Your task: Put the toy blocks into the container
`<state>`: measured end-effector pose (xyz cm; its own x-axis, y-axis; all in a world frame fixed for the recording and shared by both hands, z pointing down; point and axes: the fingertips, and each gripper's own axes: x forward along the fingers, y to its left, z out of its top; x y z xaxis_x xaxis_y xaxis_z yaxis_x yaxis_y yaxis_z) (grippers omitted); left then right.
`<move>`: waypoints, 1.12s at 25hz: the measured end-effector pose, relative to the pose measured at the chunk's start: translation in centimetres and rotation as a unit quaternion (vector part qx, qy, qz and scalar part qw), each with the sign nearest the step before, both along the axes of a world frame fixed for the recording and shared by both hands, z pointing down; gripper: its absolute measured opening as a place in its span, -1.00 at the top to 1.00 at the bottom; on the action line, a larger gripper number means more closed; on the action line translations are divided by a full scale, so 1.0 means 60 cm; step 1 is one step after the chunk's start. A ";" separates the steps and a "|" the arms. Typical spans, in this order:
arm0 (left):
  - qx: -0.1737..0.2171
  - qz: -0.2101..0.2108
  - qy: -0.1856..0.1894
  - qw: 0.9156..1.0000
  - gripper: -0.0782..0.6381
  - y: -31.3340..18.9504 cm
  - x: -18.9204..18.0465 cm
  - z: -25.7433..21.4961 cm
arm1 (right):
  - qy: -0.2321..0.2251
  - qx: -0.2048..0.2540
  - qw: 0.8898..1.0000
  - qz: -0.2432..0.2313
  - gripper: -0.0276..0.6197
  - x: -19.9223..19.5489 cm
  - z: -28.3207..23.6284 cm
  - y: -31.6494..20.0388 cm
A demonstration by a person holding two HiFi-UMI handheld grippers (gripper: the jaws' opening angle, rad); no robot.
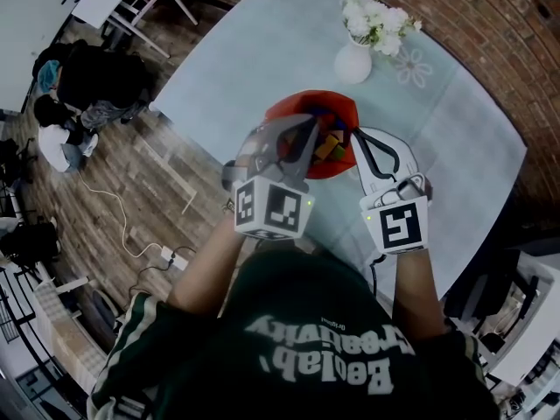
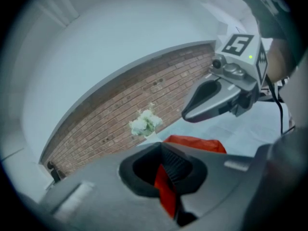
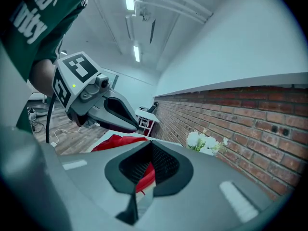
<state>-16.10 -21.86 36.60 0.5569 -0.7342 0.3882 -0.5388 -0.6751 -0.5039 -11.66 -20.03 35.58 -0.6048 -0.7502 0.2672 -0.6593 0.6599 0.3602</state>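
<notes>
Left gripper [image 2: 162,148] is pinched shut on the bag [image 1: 337,103] at its 9 o'clock rim, right gripper [image 3: 151,147] looks clamped at 3 — blocks [image 1: 331,145] already sit inside, so we'd pull both sides evenly, no tipping.

the red, soft-sided container [image 1: 325,110] sits on the pale worktop [image 1: 262,51] with its mouth open upward; several coloured toy blocks [image 1: 331,143], perhaps five or six, lie heaped inside.
</notes>
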 end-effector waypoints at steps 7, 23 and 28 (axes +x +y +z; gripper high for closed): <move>0.015 0.039 0.012 0.999 0.78 0.015 0.046 -0.035 | 0.007 0.014 0.999 0.029 0.90 0.035 -0.031 0.023; 0.044 0.199 0.036 0.978 0.78 0.089 0.306 -0.087 | 0.018 0.041 0.982 0.182 0.90 0.269 -0.089 0.115; 0.051 0.262 0.050 0.962 0.78 0.139 0.404 -0.101 | 0.023 0.046 0.970 0.238 0.90 0.349 -0.099 0.160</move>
<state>8.12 -13.54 30.56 0.8918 -0.3747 0.2536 -0.1879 -0.8166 -0.5458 9.28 -10.45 29.65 -0.1733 -0.9634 0.2047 -0.8629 0.2487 0.4400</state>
